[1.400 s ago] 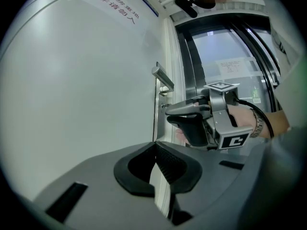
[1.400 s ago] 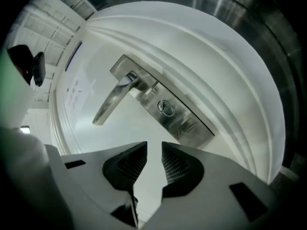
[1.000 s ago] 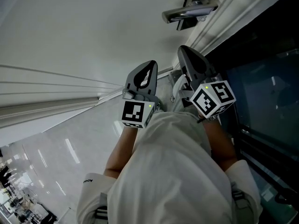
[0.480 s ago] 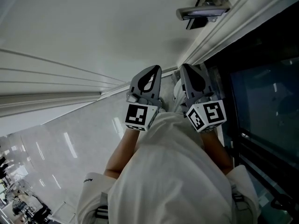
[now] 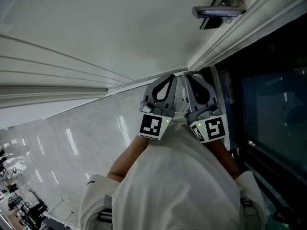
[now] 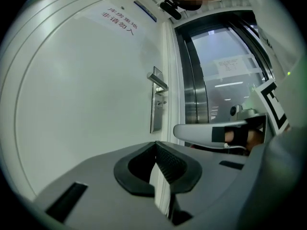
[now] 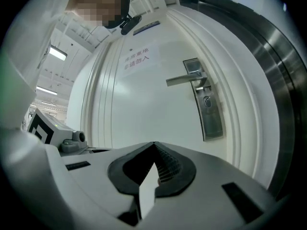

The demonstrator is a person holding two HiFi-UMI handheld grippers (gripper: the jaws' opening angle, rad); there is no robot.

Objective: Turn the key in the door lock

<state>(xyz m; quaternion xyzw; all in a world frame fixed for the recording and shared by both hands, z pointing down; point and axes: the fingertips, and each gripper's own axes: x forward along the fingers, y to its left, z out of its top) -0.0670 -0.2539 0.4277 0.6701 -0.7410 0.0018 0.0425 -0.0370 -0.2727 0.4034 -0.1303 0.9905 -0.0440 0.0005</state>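
A white door fills the view ahead, with a steel lever handle over a long steel lock plate. A small key or lock cylinder sits on the plate below the lever; I cannot tell which. My left gripper and right gripper hang side by side, well short of the door and below the lock. Both are shut, with nothing between the jaws. The right gripper's finger shows in the left gripper view.
A dark glass panel in a steel frame stands right of the door. A paper sign with red print is stuck on the door above the handle. Glossy pale floor lies at the left. The person's white sleeves fill the bottom of the head view.
Both grippers have drawn closer together and slid right and down in the head view. The right gripper has rolled, its marker cube now facing up. The door handle sits farther from them.
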